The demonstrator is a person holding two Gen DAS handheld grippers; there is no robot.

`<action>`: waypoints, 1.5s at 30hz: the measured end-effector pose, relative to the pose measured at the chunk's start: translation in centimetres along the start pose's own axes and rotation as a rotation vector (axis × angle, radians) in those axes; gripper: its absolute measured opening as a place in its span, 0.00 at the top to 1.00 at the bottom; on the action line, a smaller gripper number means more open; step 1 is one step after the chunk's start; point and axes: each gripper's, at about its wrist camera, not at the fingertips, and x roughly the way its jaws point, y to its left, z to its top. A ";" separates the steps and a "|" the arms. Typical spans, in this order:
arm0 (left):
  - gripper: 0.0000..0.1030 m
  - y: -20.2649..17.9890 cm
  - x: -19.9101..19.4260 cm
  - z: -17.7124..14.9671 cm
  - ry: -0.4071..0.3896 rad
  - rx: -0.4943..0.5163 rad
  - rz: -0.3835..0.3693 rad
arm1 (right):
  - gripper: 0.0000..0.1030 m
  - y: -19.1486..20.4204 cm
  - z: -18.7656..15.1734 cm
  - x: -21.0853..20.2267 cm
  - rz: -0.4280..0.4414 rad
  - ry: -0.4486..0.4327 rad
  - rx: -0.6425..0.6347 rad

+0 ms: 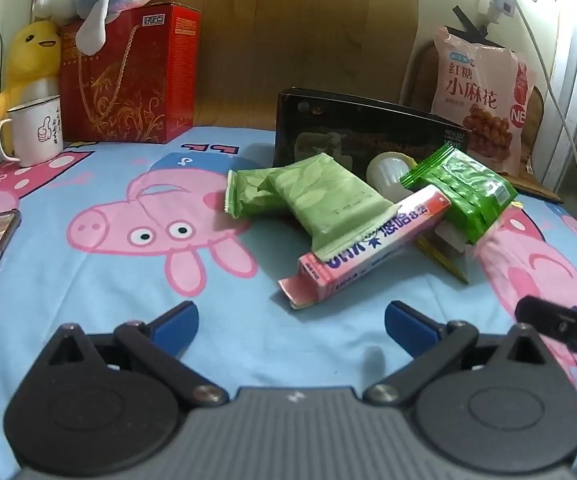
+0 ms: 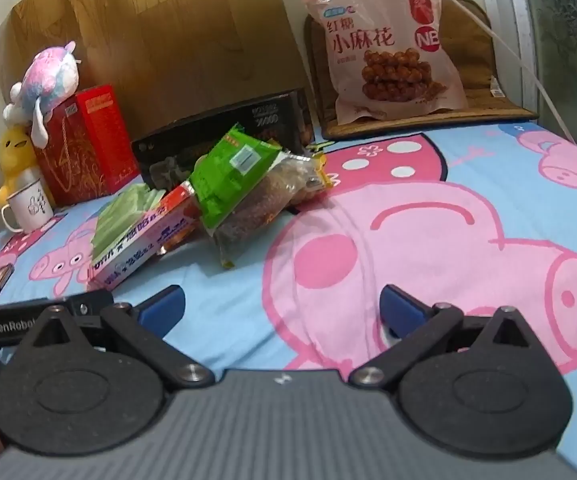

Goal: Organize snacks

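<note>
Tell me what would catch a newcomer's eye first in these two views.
The bright blue bedsheet printed with large pink cartoon pigs fills both views. In its middle lies a jumbled pile of snacks: pale green leaf-patterned packets, a long pink candy box and a shiny dark green packet. At the back right a big pink snack bag leans upright on a brown cushion.

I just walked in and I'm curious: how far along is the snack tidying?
Nothing looks done yet. The pink candy box, pale green packets and bright green pack lie in a jumble in front of the black box. Left claw and right claw are open and empty. All the sorting is left.
</note>
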 end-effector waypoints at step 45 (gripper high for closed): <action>0.00 1.0 -0.1 0.4 0.000 -0.036 -0.047 | 0.83 0.4 4.4 2.5 0.299 0.139 -0.063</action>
